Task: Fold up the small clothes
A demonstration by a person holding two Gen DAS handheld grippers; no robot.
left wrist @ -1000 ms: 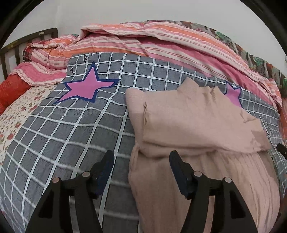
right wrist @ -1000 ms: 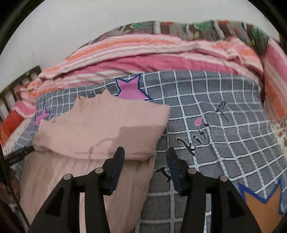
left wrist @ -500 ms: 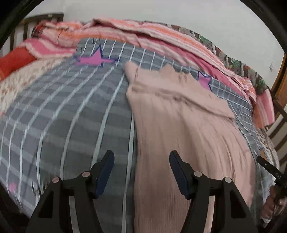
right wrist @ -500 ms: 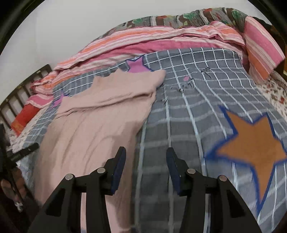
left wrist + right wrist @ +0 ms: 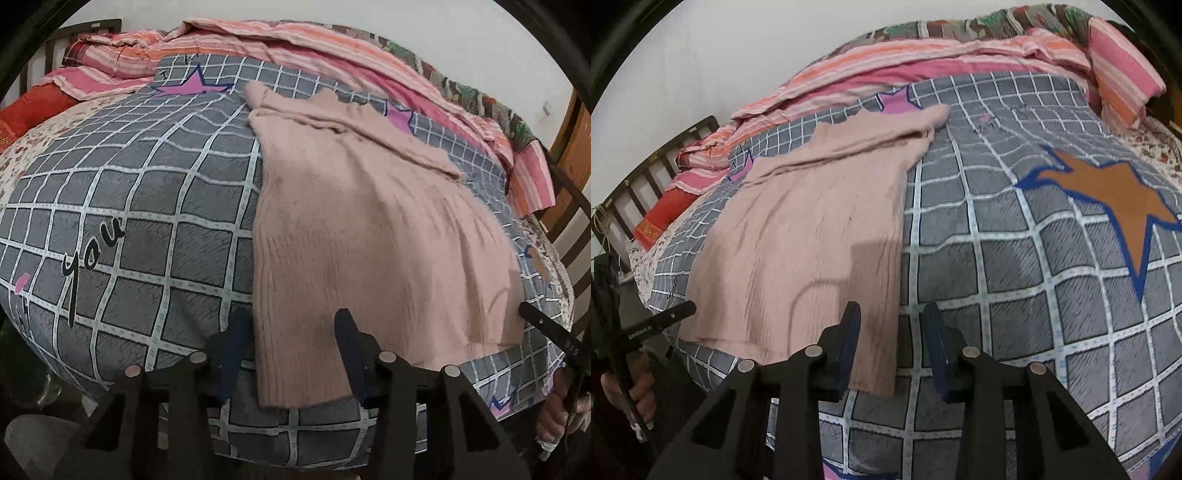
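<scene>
Sweater: the pink sweater [image 5: 369, 229] lies flat on the grid quilt [image 5: 147, 221], hem at its near edge.
Left gripper [image 5: 291, 354]: wide open, empty, straddling your hem corner.
Right gripper [image 5: 890, 347]: open, empty, straddling the other corner.
Grip: pinch both corners level, then lift together.

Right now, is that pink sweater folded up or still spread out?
Mostly spread: the pink sweater lies long and flat on the checked quilt; only its far end looks folded across.
</scene>
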